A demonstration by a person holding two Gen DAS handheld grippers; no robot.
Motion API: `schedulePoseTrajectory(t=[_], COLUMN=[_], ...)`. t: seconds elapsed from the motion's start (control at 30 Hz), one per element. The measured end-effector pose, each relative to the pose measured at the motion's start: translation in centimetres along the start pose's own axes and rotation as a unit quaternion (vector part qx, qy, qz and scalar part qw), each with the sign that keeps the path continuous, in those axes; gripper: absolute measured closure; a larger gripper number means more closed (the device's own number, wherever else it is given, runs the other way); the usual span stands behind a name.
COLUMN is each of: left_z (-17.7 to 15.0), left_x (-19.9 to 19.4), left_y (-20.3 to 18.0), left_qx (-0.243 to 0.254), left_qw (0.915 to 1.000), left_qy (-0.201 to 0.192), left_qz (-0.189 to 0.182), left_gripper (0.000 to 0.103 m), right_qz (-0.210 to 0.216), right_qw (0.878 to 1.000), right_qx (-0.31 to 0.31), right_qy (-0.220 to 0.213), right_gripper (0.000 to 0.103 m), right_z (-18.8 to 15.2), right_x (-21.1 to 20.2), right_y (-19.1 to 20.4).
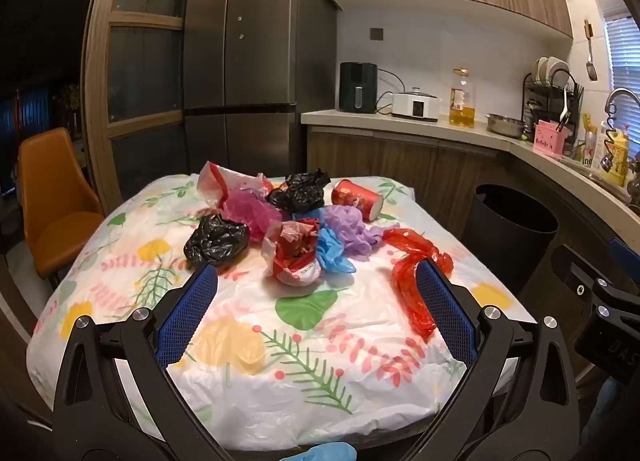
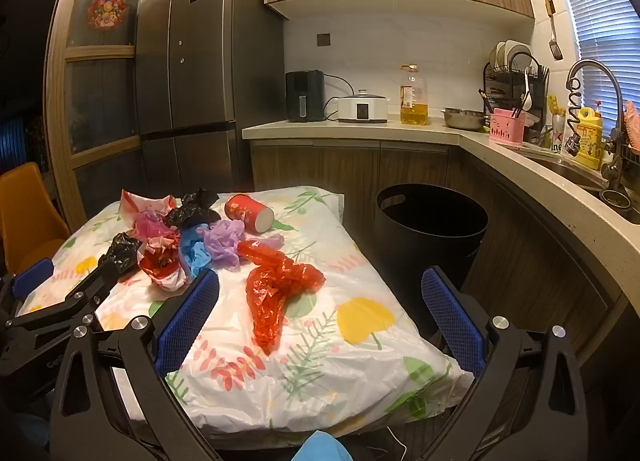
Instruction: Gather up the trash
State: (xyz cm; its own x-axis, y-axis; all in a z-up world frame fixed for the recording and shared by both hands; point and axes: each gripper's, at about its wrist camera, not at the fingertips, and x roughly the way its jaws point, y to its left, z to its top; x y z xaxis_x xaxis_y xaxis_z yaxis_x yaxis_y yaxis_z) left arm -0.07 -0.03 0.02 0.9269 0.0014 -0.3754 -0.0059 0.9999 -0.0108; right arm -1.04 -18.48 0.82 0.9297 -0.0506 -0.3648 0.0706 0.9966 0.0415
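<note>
with both the left gripper (image 1: pixel 316 281) and right gripper (image 2: pixel 320 289) spread wide and empty, the red plastic bag (image 2: pixel 276 293), judged light, limp and slippery, is best pinched at its bunched middle.

Orange chair (image 2: pixel 24 217) cut by the left edge; bin (image 2: pixel 432 221) base behind table.

Left gripper (image 1: pixel 316 277) tilted slightly downward, its blue-padded jaws spread wide with nothing between them; right gripper (image 2: pixel 320 281) alongside at the same slight downward tilt, jaws equally wide and empty.
</note>
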Motion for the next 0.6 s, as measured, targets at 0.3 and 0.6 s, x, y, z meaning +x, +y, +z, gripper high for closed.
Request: schedulePoseTrajectory(t=[0.3, 0.6], left_z=[0.04, 0.31], left_x=[-0.26, -0.02], left_y=[-0.03, -0.08], left_qx=[0.000, 0.000], left_qw=[1.0000, 1.0000], left_qy=[0.002, 0.002], left_qz=[-0.002, -0.002], left_gripper=[0.005, 0.005], right_qz=[0.000, 0.001], right_qw=[1.000, 1.000], right_qx=[0.000, 0.000], right_qy=[0.002, 0.003], right_gripper=[0.005, 0.005], right_z=[0.06, 0.00], right_x=[-0.05, 0.02], right_y=[0.00, 0.01])
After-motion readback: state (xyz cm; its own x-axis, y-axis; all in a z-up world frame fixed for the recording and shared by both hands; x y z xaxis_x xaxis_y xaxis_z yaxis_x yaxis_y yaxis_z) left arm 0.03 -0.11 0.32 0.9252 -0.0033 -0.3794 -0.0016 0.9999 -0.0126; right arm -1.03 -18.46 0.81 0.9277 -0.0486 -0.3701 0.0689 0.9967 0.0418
